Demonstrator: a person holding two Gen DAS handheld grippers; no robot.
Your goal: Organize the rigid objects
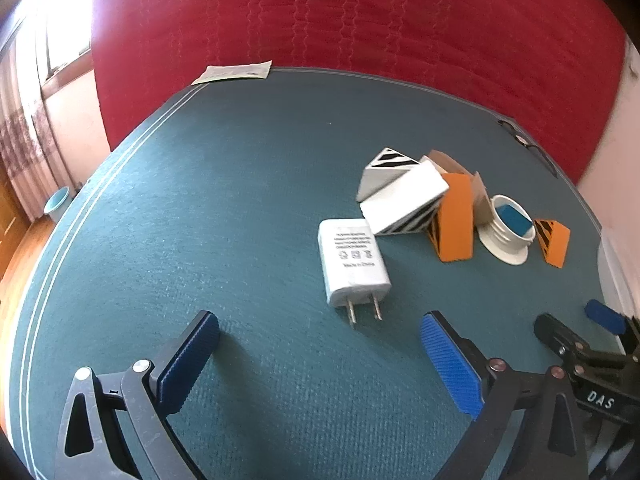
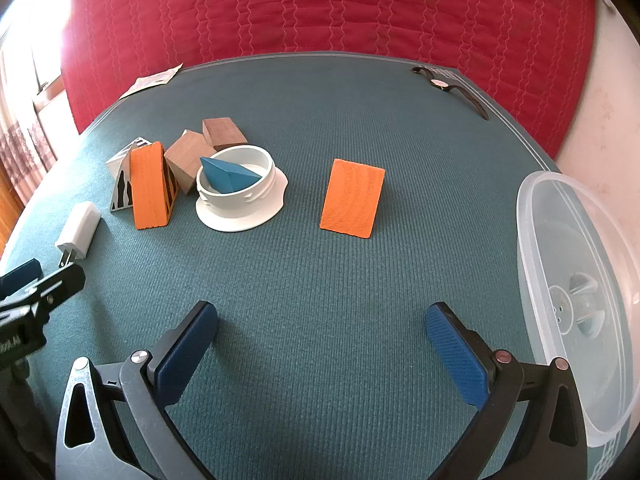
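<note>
Your right gripper (image 2: 320, 344) stands spread wide and empty, with the lone orange wedge (image 2: 352, 198) straight ahead of it, well apart, long axis running away from you, clear tub (image 2: 532, 216) at its right; your left gripper (image 1: 320, 360), equally spread, faces the white charger (image 1: 354, 262).

We've got open mat (image 2: 320, 280) across the lower centre of the right view; a block cluster (image 2: 176, 168) crowds the upper left, and a plastic tub (image 2: 580, 280) blocks the right edge.
</note>
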